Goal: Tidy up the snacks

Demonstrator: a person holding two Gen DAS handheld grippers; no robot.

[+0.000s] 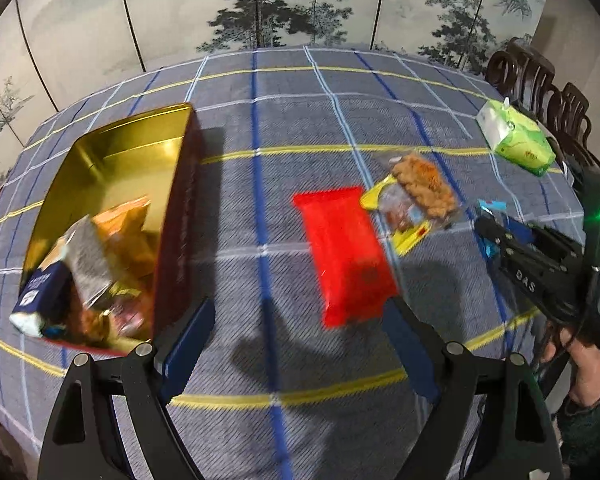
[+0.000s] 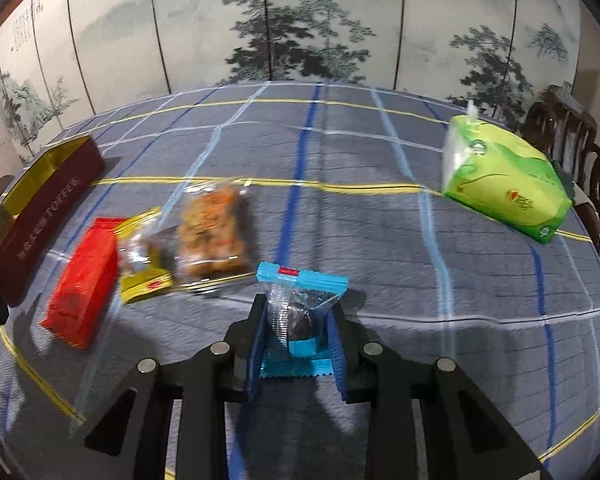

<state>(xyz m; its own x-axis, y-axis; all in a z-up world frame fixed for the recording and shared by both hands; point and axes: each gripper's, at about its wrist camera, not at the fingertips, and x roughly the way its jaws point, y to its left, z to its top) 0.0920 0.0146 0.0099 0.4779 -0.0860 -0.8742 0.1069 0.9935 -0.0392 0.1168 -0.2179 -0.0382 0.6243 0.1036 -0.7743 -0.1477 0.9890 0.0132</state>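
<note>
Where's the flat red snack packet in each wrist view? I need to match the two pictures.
Left wrist view: the flat red snack packet lies right of centre on the cloth, just ahead of the open fingers.
Right wrist view: the same packet lies at the left, beside the dark red tin.
Shared landmark: the green tissue pack, far right in both.

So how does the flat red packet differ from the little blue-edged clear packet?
The flat red packet lies loose on the checked tablecloth; the blue-edged clear packet is pinched in the right gripper. The red one is opaque and bigger; the blue-edged one shows a dark sweet inside. Both are sealed snacks outside the gold-lined tin.
</note>
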